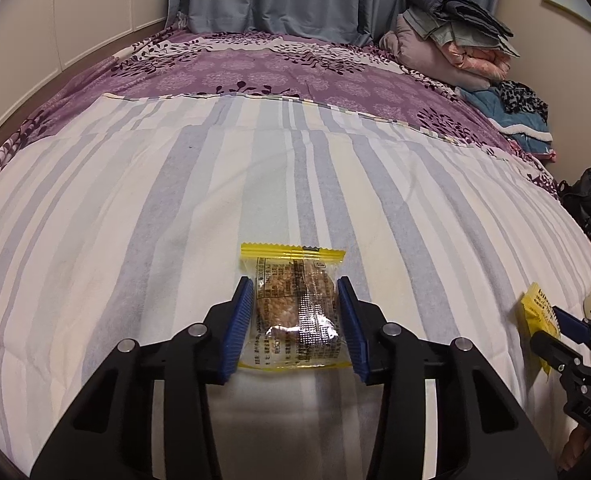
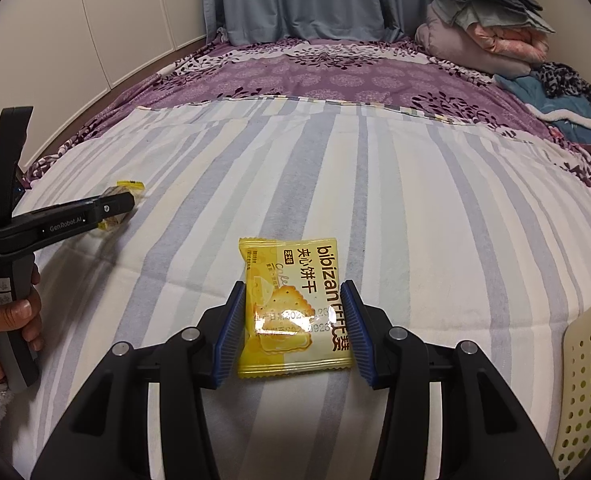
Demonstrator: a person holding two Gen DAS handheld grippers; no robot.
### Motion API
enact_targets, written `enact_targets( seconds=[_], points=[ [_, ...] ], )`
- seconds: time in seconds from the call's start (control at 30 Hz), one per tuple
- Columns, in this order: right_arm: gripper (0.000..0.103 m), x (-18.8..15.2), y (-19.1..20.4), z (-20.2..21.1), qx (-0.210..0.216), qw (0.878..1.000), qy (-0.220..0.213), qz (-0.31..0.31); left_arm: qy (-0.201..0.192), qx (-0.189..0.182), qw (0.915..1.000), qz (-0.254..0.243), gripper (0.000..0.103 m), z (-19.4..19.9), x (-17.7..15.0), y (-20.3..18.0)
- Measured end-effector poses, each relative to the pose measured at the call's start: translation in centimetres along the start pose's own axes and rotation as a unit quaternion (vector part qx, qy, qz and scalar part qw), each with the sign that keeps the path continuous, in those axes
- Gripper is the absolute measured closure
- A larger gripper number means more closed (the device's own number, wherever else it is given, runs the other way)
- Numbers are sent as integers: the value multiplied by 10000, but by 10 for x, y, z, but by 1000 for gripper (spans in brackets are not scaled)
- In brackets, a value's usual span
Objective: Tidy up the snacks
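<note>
Snacks lie on the striped bed [image 1: 135,208], each clamped flat by a tool, left tool [image 1: 295,312] on the clear pack [image 1: 295,320], right tool [image 2: 293,316] on the yellow pack [image 2: 295,304], likely bound for the basket [image 2: 587,380] alongside.

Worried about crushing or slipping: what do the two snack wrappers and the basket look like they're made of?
Yellow biscuit packet: glossy plastic film, bright glare. Clear snack packet: see-through film, crinkly. Basket: likely stiff matte plastic, punched holes.
</note>
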State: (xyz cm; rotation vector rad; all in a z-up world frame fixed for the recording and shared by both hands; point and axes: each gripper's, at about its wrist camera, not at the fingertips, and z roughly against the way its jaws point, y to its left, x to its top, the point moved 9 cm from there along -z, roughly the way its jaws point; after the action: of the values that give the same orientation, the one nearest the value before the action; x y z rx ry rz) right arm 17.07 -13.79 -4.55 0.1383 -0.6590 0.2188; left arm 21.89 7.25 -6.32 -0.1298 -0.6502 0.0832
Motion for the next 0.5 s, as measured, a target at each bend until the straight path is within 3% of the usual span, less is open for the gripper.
enact_targets(
  seconds=[0.5],
  points=[
    [55,-5,1,32,69,9996,-188,-177,-145,-67,9999,-51,63,39,-23,-2]
  ],
)
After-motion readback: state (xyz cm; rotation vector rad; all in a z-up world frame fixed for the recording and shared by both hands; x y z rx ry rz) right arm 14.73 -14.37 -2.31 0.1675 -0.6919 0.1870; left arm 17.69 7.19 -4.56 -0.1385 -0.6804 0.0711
